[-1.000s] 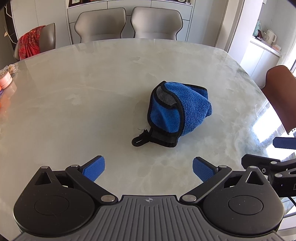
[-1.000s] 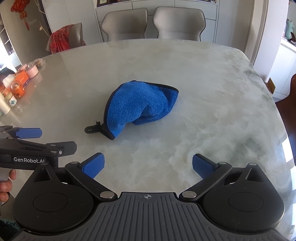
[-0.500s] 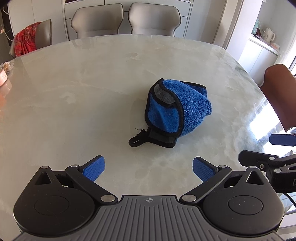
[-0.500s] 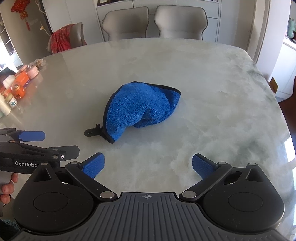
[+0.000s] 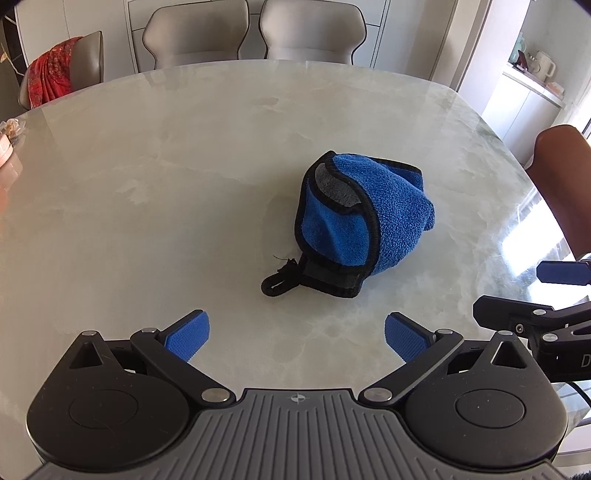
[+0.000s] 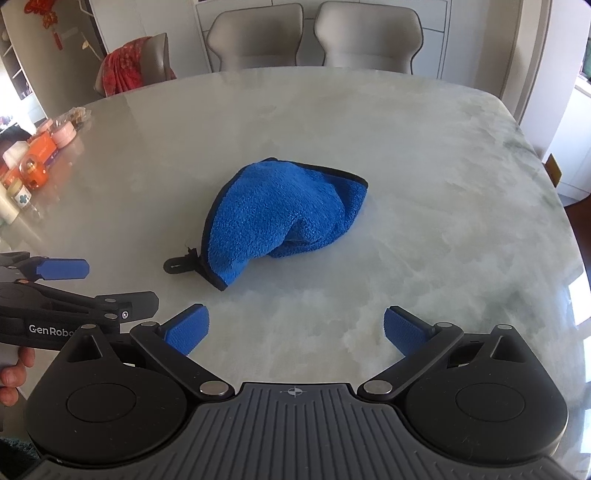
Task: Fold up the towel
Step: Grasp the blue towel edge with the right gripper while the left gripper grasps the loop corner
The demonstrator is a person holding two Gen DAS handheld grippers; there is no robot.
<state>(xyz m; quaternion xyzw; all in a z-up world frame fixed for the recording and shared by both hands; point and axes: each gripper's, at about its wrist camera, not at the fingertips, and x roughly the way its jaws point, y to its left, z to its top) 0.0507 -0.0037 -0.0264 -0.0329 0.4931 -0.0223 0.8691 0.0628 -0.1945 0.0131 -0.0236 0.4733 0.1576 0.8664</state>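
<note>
Left wrist view: a blue microfibre towel (image 5: 369, 221) with black binding lies in a crumpled heap near the middle of a pale marble dining table (image 5: 166, 184), a patch of its grey reverse side showing at the top and a black hanging loop (image 5: 279, 284) trailing from its near corner onto the stone. The left gripper (image 5: 293, 336) hovers above the table's near edge, jaws spread wide with nothing between the blue pads (image 5: 186, 334) — well apart from the towel. At the right border the other tool pokes in, one blue pad and a black arm visible. Two grey upholstered chairs (image 5: 251, 31) stand at the far side, a third at left draped with a red patterned cloth (image 5: 51, 79), and a brown chair (image 5: 565, 184) at right.

Right wrist view: the same towel (image 6: 280, 218) appears as a rounded blue mound, loop (image 6: 179, 264) pointing left, resting on the table (image 6: 443, 184) ahead and slightly left of centre. The right gripper (image 6: 293, 332) is likewise spread open and empty, short of the cloth. The left gripper (image 6: 62, 268) enters from the left edge, gripped by a hand (image 6: 14, 373) — fingers partly visible. Jars and orange packages (image 6: 37, 155) cluster at the table's left margin.
</note>
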